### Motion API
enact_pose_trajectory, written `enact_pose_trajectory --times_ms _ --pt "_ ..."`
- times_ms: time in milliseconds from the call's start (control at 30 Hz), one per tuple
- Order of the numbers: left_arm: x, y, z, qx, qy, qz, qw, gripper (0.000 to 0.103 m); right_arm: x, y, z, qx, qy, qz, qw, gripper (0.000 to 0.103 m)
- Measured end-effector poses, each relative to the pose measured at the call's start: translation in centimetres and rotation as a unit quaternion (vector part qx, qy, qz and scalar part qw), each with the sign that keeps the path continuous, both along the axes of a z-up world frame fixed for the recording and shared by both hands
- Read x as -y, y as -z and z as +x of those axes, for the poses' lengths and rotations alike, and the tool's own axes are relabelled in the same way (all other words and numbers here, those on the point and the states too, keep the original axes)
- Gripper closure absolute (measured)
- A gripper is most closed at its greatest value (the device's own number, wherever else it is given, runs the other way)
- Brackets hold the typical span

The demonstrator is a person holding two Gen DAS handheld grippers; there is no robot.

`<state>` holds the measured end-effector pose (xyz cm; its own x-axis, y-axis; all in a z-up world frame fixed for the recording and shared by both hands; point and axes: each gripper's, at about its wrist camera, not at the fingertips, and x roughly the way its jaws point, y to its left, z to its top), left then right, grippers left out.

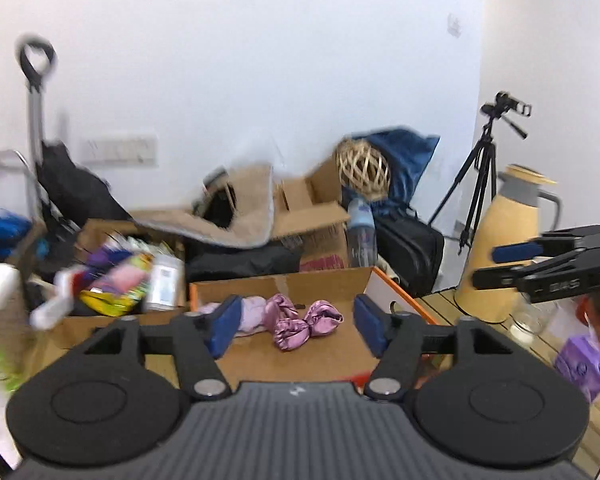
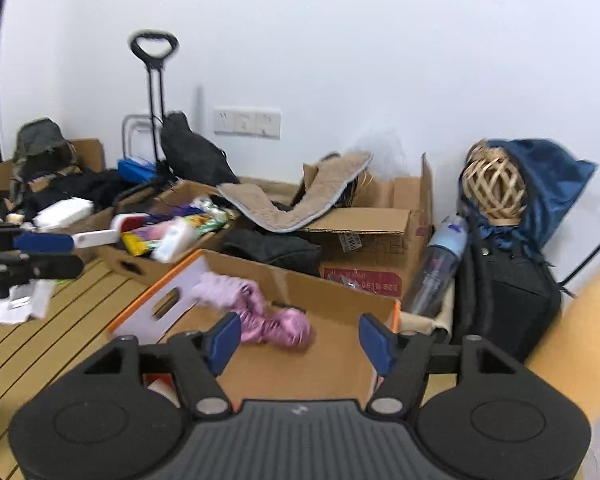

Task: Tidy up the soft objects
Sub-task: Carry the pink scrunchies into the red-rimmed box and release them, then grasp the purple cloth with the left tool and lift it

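Nearest the lens, the left gripper (image 1: 296, 330) hovered with its jaws spread wide and nothing between them, and the right gripper (image 2: 300, 338) hung the same way, released and empty. Both faced the open cardboard box (image 1: 300, 354), orange along its rim. On the box floor lay the pink satin scrunchies (image 1: 306, 322), bunched together and touching a paler lilac cloth (image 1: 250, 314) at their left. The box sat on the slatted wooden counter (image 2: 40, 332). Behind it stood another carton crammed with bright packets (image 2: 168, 232), a beige fleece mat (image 2: 296, 204) draped over a third box, a clear water bottle (image 2: 440, 264) and a woven rattan ball (image 2: 494, 186) against blue fabric. A tan thermos jug (image 1: 500, 240) stood off to the right.
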<state>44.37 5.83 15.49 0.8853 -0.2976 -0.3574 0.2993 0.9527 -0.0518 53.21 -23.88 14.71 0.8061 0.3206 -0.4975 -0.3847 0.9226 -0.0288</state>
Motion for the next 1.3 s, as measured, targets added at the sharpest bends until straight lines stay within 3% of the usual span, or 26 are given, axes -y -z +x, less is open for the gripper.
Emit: enact_pose_trajectory --times_ms 67,200,300,333,500,600,700,867,1067,1233,1300 --pt "-0.3 0.2 -4.6 0.032 -0.011 0.008 0.9994 0.027 0.8 -0.1 -5.0 0.020 0.001 0.021 1.000 0.028" --pt "-1.1 2.1 -13.7 0.055 -0.024 -0.028 0.9978 0.019 1.5 1.4 -15.2 0.061 -0.008 0.035 0.997 0.017" --pt "-0.6 4.6 -20.9 0.089 -0.047 -0.027 0.9946 0.002 1.5 3.7 -22.6 0.103 -0.010 0.038 0.994 0.010" --pt "-0.5 5.4 -22.8 0.096 -0.057 -0.026 0.9934 0.002 1.4 4.6 -24.5 0.112 -0.010 0.041 0.993 0.004" --pt "-0.1 9.6 -29.4 0.060 -0.068 -0.055 0.9944 0.001 0.5 10.1 -33.0 0.119 0.019 0.037 0.992 0.001" --pt "0.3 10.9 -31.2 0.038 -0.056 -0.035 0.9971 0.001 0.6 13.0 -35.9 0.083 0.025 0.069 0.994 0.001" --pt "0.6 10.7 -31.7 0.045 -0.053 -0.025 0.9972 0.001 0.5 14.6 -37.6 0.047 0.020 0.091 0.995 0.001" --pt "1.6 10.5 -31.5 0.048 -0.039 -0.029 0.9977 0.001 0.7 14.9 -38.2 0.060 0.034 0.081 0.994 0.001" --pt "4.2 12.1 -27.2 -0.003 0.014 -0.058 0.9982 0.003 2.4 15.8 -35.9 0.050 0.068 0.083 0.993 0.003" --pt "9.6 14.4 -19.3 -0.087 0.093 -0.081 0.9885 0.050 5.2 16.1 -31.0 0.021 0.099 0.089 0.991 0.011" --pt "11.5 15.5 -16.1 -0.118 0.097 -0.087 0.9845 0.058 6.2 16.0 -28.5 0.016 0.105 0.094 0.990 0.014"
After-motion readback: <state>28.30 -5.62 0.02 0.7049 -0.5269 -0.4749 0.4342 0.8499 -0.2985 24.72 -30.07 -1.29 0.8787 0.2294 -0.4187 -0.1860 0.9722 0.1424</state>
